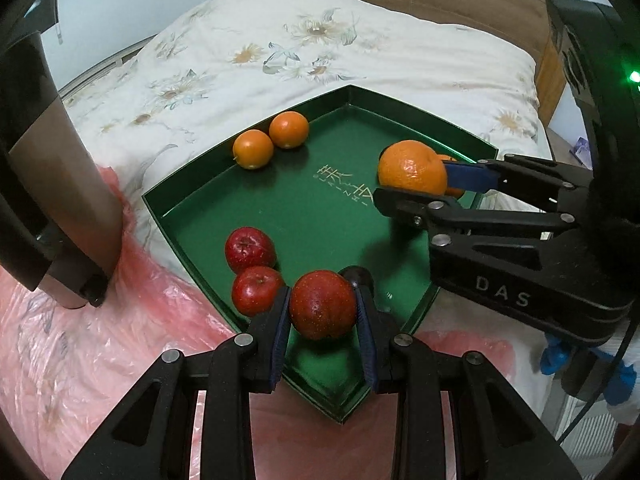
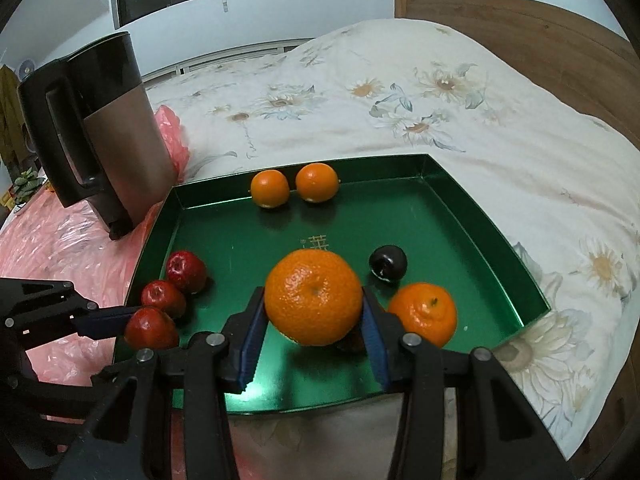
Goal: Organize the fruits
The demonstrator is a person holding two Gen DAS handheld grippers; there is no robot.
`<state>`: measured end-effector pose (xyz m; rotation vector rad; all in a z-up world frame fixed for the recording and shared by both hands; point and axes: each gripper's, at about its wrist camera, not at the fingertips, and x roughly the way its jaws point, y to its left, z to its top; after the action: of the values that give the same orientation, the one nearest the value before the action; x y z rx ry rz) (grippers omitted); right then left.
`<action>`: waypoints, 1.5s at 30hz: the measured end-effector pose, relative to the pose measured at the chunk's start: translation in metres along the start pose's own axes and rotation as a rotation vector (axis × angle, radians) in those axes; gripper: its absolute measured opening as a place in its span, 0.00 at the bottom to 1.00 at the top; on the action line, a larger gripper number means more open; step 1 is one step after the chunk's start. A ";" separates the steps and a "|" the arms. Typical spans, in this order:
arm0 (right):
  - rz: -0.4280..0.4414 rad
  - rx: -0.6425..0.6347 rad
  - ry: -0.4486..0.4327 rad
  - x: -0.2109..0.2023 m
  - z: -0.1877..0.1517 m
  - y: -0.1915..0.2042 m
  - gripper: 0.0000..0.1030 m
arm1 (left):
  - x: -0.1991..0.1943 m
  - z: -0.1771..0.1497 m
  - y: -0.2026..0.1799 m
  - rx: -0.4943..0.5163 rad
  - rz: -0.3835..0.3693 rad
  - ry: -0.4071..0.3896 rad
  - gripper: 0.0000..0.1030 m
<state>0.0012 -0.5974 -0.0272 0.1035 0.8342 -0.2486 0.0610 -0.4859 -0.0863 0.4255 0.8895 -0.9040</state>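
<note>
The left hand-held gripper (image 1: 322, 312) is pinching a red apple (image 1: 322, 305) over the near corner of the green tray (image 1: 248, 152), just beside two more apples (image 1: 251, 249) by the tray's left wall. The right hand-held gripper (image 2: 314, 312) is clamping a large orange (image 2: 313, 297) above the tray floor, near a dark plum (image 2: 387, 263) and another orange (image 2: 424, 314). Two small oranges (image 2: 270, 189) are sitting against the far wall. The tray is lying on a bed (image 2: 400, 92), with a kettle (image 2: 104, 128) beside it.
</note>
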 end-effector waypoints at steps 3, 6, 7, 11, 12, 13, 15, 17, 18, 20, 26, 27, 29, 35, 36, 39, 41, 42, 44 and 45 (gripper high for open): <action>0.003 -0.002 -0.005 0.000 0.001 0.002 0.52 | 0.000 0.000 0.001 0.001 0.004 -0.004 0.26; 0.004 -0.005 -0.008 0.000 0.000 0.004 0.53 | 0.001 0.000 0.003 -0.006 0.003 -0.003 0.27; 0.004 -0.006 -0.008 0.000 0.001 0.005 0.53 | 0.001 -0.001 0.003 -0.007 0.001 -0.003 0.33; -0.001 -0.010 -0.006 0.001 0.001 0.007 0.54 | -0.004 0.000 0.005 -0.015 0.010 -0.020 0.44; -0.002 -0.010 -0.002 0.001 0.001 0.007 0.54 | -0.005 0.000 0.006 -0.021 0.008 -0.020 0.44; -0.003 -0.010 0.000 0.002 0.001 0.008 0.54 | -0.005 0.000 0.007 -0.025 0.009 -0.020 0.44; -0.005 -0.011 0.005 0.003 0.000 0.009 0.55 | -0.005 0.000 0.008 -0.027 0.013 -0.020 0.44; -0.014 -0.017 0.004 0.002 -0.001 0.010 0.71 | -0.007 0.000 0.009 -0.027 0.016 -0.022 0.44; -0.013 -0.018 0.001 0.002 -0.001 0.011 0.88 | -0.008 -0.001 0.009 -0.026 0.016 -0.023 0.44; -0.012 -0.023 -0.008 0.000 0.000 0.012 0.90 | -0.009 0.000 0.009 -0.027 0.017 -0.026 0.44; -0.016 -0.030 -0.027 -0.006 0.004 0.016 0.91 | -0.025 0.000 0.008 -0.024 0.017 -0.055 0.47; -0.018 -0.027 -0.028 -0.007 0.004 0.016 0.91 | -0.028 0.000 0.009 -0.025 0.018 -0.060 0.47; -0.024 -0.023 -0.029 -0.010 0.005 0.017 0.95 | -0.034 -0.001 0.011 -0.032 0.023 -0.069 0.49; -0.039 -0.009 -0.053 -0.028 0.006 0.025 1.00 | -0.061 -0.012 0.025 -0.085 0.034 -0.095 0.54; -0.040 -0.010 -0.056 -0.032 0.007 0.027 1.00 | -0.066 -0.015 0.027 -0.091 0.038 -0.100 0.54; -0.044 -0.016 -0.070 -0.044 0.007 0.037 1.00 | -0.082 -0.025 0.033 -0.103 0.060 -0.110 0.57; -0.043 -0.018 -0.075 -0.052 0.008 0.042 1.00 | -0.092 -0.031 0.038 -0.120 0.070 -0.118 0.57; -0.046 -0.019 -0.078 -0.056 0.008 0.045 1.00 | -0.099 -0.035 0.041 -0.134 0.074 -0.124 0.59; -0.047 -0.017 -0.085 -0.064 0.007 0.051 1.00 | -0.110 -0.043 0.046 -0.149 0.091 -0.134 0.61; -0.046 -0.016 -0.089 -0.069 0.006 0.054 1.00 | -0.114 -0.046 0.048 -0.155 0.101 -0.139 0.62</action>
<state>-0.0248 -0.5342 0.0273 0.0581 0.7504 -0.2882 0.0428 -0.3713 -0.0222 0.2682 0.7970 -0.7566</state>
